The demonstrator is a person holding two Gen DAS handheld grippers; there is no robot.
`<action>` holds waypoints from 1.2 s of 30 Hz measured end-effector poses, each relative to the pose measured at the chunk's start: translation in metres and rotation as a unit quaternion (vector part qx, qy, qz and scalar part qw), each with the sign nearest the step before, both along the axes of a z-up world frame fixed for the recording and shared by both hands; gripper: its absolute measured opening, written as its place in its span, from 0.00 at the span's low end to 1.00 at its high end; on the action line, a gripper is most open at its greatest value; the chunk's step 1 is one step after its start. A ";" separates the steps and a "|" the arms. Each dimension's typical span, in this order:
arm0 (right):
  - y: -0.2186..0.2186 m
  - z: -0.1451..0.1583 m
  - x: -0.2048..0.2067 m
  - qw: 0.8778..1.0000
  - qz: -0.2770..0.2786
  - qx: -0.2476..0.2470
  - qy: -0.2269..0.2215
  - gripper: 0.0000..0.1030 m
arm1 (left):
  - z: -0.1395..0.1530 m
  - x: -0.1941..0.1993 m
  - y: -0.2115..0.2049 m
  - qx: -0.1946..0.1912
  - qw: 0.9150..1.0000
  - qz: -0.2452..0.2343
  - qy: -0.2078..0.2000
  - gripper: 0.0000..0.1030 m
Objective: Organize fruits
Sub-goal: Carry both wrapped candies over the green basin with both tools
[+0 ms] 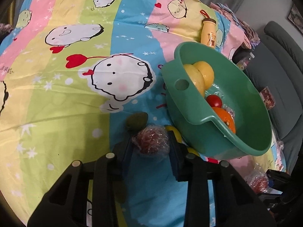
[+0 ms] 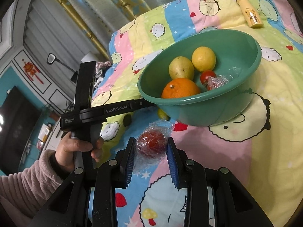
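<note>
Claw tips first: the left claw (image 1: pixel 151 141) has closed on a wrapped red fruit (image 1: pixel 150 145), both pads against the crinkled film, low on the striped sheet (image 1: pixel 75 94). A dark green fruit (image 1: pixel 137 122) lies just beyond its left finger, and a yellow fruit (image 1: pixel 175 132) sits beside its right finger, under the rim of the green basin (image 1: pixel 189 121). The right claw (image 2: pixel 151 147) grips a second wrapped red fruit (image 2: pixel 152 144) just short of the basin's near wall. The basin holds an orange (image 2: pixel 180 89), two yellow fruits and a tomato (image 2: pixel 207 75). Bare sheet spreads across the left of the left wrist view. A yellow bottle (image 1: pixel 208 32) lies beyond the basin.
</note>
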State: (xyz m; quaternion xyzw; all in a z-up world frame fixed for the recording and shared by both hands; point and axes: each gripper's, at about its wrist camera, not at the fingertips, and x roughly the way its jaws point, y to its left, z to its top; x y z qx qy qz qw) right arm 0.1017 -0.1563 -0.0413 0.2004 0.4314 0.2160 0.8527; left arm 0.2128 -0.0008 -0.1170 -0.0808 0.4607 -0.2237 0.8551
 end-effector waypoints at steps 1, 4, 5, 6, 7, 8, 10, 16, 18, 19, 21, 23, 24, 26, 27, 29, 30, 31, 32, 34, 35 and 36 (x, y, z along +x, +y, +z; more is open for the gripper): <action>0.000 0.000 0.000 1.000 -0.001 0.001 0.000 0.33 | 0.000 0.000 0.001 -0.004 1.000 0.002 0.001 0.33; -0.001 0.000 0.000 1.000 -0.001 0.003 0.002 0.33 | 0.001 -0.002 0.004 -0.012 1.000 0.005 0.003 0.33; -0.001 0.000 0.000 1.000 -0.001 0.002 0.002 0.33 | 0.002 -0.003 0.005 -0.015 1.000 0.005 0.004 0.33; -0.001 0.001 0.001 1.000 0.000 0.002 0.001 0.33 | 0.003 -0.005 0.006 -0.017 1.000 0.006 0.004 0.33; -0.001 0.002 0.001 1.000 0.000 0.003 0.000 0.33 | 0.004 -0.006 0.007 -0.018 1.000 0.007 0.002 0.33; -0.001 0.002 0.001 1.000 0.000 0.003 -0.001 0.33 | 0.006 -0.008 0.008 -0.019 1.000 0.007 0.001 0.33; 0.000 0.004 0.001 1.000 0.002 0.004 -0.002 0.33 | 0.011 -0.013 0.011 -0.021 1.000 0.009 -0.005 0.33; 0.006 0.009 -0.001 1.000 0.009 0.004 -0.007 0.33 | 0.030 -0.031 0.019 -0.036 0.999 0.011 -0.021 0.33; 0.008 0.011 -0.002 1.000 0.010 0.003 -0.009 0.33 | 0.037 -0.040 0.021 -0.039 0.999 0.011 -0.030 0.33; 0.009 0.013 -0.003 1.000 0.011 0.003 -0.011 0.33 | 0.041 -0.045 0.021 -0.039 0.999 0.010 -0.035 0.33; 0.009 0.015 -0.004 1.000 0.012 0.002 -0.014 0.33 | 0.048 -0.053 0.022 -0.041 0.998 0.007 -0.041 0.33; 0.011 0.019 -0.005 1.000 0.014 0.002 -0.018 0.33 | 0.054 -0.060 0.021 -0.043 0.998 0.002 -0.045 0.33; 0.011 0.021 -0.006 1.000 0.014 0.002 -0.020 0.33 | 0.056 -0.061 0.021 -0.040 0.998 0.001 -0.047 0.33; 0.012 0.024 -0.007 1.000 0.014 0.002 -0.024 0.33 | 0.062 -0.066 0.020 -0.040 0.998 -0.003 -0.053 0.33; 0.012 0.026 -0.007 1.000 0.014 0.002 -0.028 0.33 | 0.066 -0.068 0.018 -0.042 0.998 -0.006 -0.056 0.33; 0.011 0.029 -0.008 0.999 0.012 0.001 -0.033 0.33 | 0.070 -0.070 0.016 -0.043 0.997 -0.010 -0.061 0.33; 0.009 0.031 -0.008 0.999 0.011 0.001 -0.037 0.33 | 0.073 -0.072 0.014 -0.043 0.997 -0.012 -0.064 0.33; 0.007 0.033 -0.008 0.999 0.008 0.001 -0.041 0.33 | 0.075 -0.073 0.011 -0.044 0.997 -0.015 -0.068 0.33; 0.005 0.035 -0.008 0.999 0.004 0.001 -0.045 0.33 | 0.077 -0.074 0.009 -0.044 0.996 -0.017 -0.071 0.33; -0.001 0.039 -0.006 0.999 -0.003 0.002 -0.053 0.33 | 0.083 -0.072 0.001 -0.044 0.996 -0.024 -0.077 0.33; -0.005 0.042 -0.004 0.998 -0.009 0.002 -0.057 0.33 | 0.085 -0.071 -0.003 -0.044 0.995 -0.028 -0.080 0.33; -0.009 0.044 -0.002 0.998 -0.014 0.000 -0.061 0.33 | 0.087 -0.070 -0.006 -0.044 0.995 -0.031 -0.082 0.33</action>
